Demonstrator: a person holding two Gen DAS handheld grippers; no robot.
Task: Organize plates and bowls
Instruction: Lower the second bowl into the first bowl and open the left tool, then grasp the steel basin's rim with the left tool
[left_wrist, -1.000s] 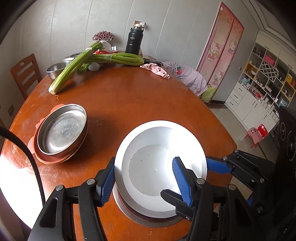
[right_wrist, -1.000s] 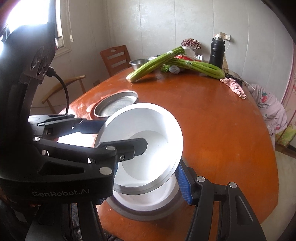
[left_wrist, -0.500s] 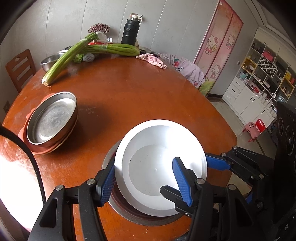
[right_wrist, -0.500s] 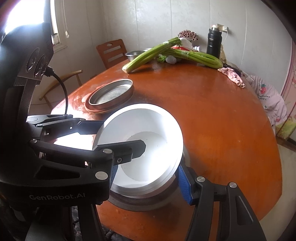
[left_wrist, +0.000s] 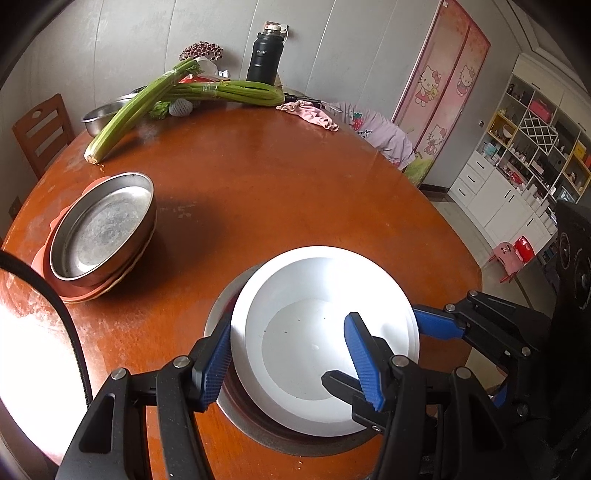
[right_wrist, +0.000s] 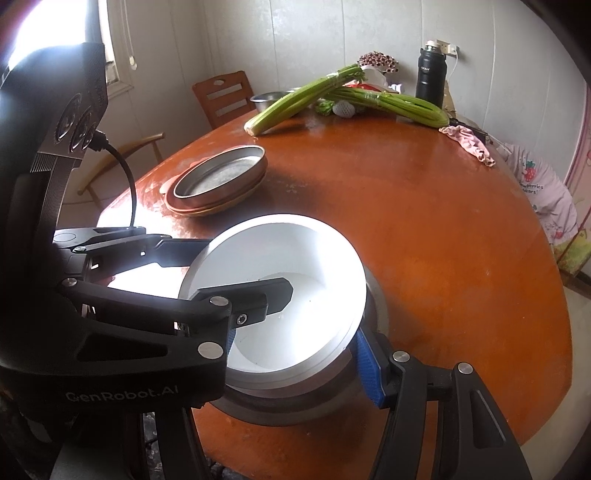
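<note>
A white bowl (left_wrist: 317, 332) is held a little tilted between both grippers, just over a wider grey metal dish (left_wrist: 295, 439) that sits on the table near its front edge. My left gripper (left_wrist: 288, 363) is shut on the bowl's left wall, with one blue pad outside the rim and one inside. My right gripper (right_wrist: 325, 328) is shut on the right wall, with a black finger inside the white bowl (right_wrist: 295, 258) and a blue pad outside. The metal dish (right_wrist: 295, 402) shows below. Whether bowl and dish touch is hidden.
A steel pan on orange plates (left_wrist: 101, 229) stands on the round wooden table (left_wrist: 295, 177) to the left. At the far side lie celery stalks (left_wrist: 221, 90), a steel bowl (left_wrist: 103, 114), a black flask (left_wrist: 264, 59) and a pink cloth (left_wrist: 310, 114). A chair (left_wrist: 40, 129) stands beyond.
Both grippers have come down a little with the white bowl, nearer the metal dish under it. Their jaws have kept the same hold.
</note>
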